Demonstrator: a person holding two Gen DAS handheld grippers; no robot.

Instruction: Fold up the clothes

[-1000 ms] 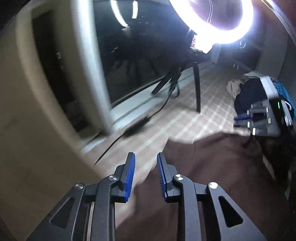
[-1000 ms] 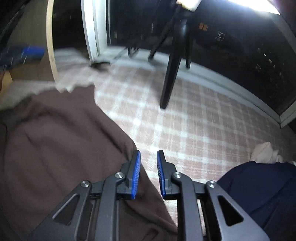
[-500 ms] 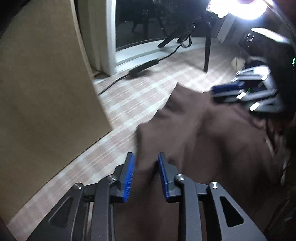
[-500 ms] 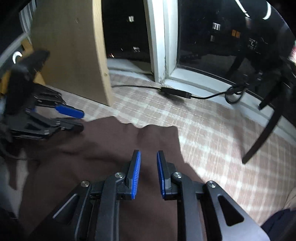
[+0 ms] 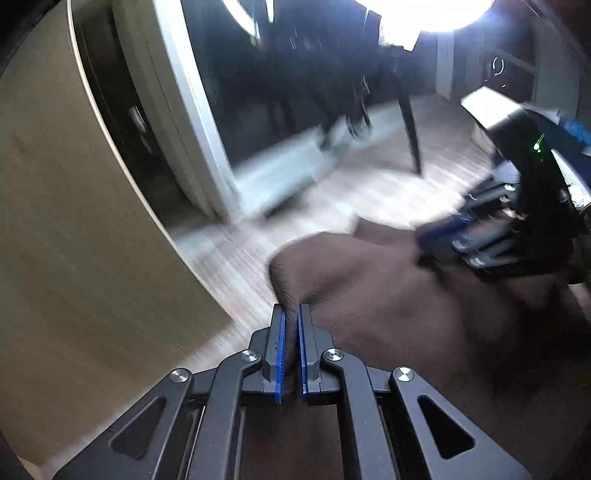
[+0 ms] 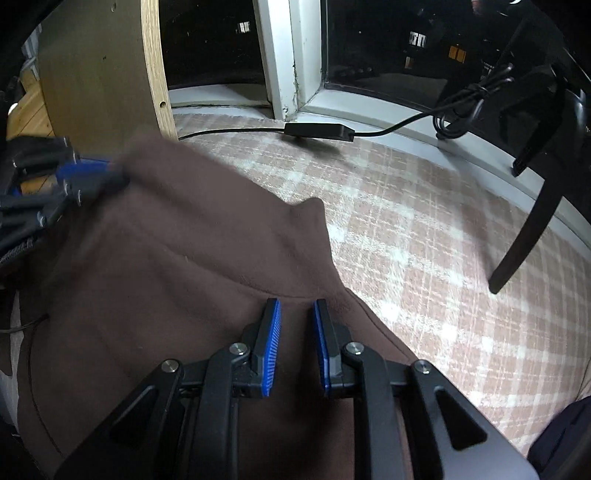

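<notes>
Over checked carpet [image 6: 424, 236], brown garment [image 5: 388, 306] sits pinched between left jaws.

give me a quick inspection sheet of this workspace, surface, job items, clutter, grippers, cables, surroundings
surface: checked carpet, pinkish with pale lines
job's things: brown fleece garment spread on the carpet, edges rumpled
clutter: dark navy garment at the lower right edge
grippers: left gripper shut on a fold of the brown fleece garment; right gripper open, hanging over the garment near its edge
cables: black cable with an inline box along the window sill; coiled cable on the stand
surroundings: dark window with white frame, wooden panel, black tripod leg, bright light
</notes>
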